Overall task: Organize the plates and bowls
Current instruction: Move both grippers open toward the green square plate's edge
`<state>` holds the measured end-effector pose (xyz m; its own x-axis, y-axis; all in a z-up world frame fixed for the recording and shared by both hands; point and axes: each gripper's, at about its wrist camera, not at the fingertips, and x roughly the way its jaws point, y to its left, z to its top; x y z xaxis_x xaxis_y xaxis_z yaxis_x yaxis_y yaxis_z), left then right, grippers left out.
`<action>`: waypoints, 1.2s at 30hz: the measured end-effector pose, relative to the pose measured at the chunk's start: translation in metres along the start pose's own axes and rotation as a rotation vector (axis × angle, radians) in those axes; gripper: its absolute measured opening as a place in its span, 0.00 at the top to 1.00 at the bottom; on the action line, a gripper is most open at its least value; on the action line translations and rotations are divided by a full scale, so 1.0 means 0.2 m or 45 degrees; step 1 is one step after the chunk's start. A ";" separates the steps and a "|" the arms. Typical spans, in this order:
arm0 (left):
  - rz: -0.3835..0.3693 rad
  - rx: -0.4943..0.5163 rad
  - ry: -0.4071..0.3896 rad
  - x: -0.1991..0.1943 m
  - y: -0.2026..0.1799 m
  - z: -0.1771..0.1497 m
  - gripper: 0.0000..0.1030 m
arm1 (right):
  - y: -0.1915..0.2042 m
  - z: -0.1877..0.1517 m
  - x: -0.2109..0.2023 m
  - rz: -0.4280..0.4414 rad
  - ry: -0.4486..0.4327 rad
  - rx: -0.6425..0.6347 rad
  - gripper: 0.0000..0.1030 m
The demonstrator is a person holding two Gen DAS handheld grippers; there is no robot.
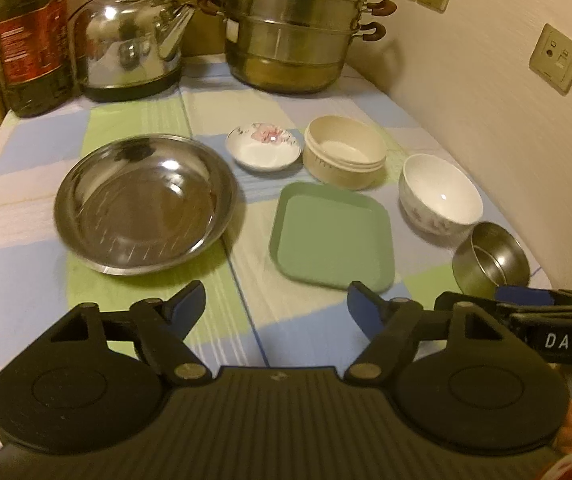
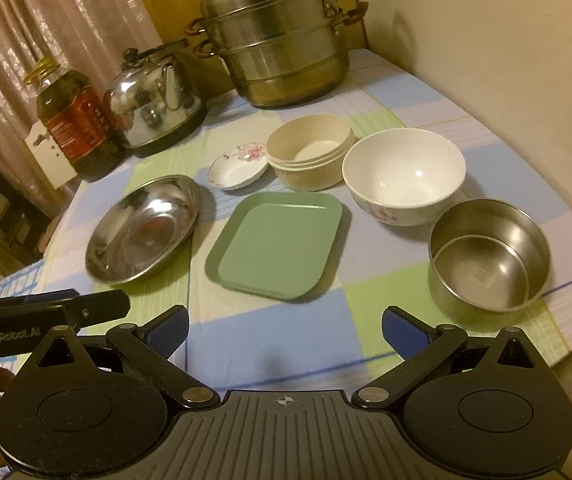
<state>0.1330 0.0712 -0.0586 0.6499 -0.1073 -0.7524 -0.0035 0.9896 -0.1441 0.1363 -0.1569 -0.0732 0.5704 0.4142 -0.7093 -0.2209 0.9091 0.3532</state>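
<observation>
The bench [image 2: 269,344] is carrying a steamer pot [image 2: 281,48] at the back. In front, a steel plate [image 1: 145,204] is sitting left of a green tray [image 1: 332,236], with a white bowl [image 2: 404,174] and steel bowl [image 2: 488,254] to the right. The left tongs [image 1: 275,306] and right tongs [image 2: 283,330] are both hanging wide open, gripping nothing.
</observation>
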 end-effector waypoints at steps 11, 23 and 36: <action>-0.046 0.095 0.012 0.34 0.01 0.11 0.48 | -0.06 0.03 0.27 -0.053 0.004 0.090 0.22; -0.036 0.172 0.092 0.60 0.01 0.15 0.66 | -0.12 0.10 0.48 -0.107 -0.014 0.126 0.44; -0.031 0.192 0.160 0.72 0.02 0.17 0.82 | -0.12 0.14 0.59 -0.131 0.003 0.096 0.69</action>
<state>0.2534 0.0631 -0.1461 0.5485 -0.1335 -0.8254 0.1312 0.9887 -0.0727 0.2303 -0.1305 -0.1478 0.5848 0.3193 -0.7457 -0.1010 0.9408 0.3236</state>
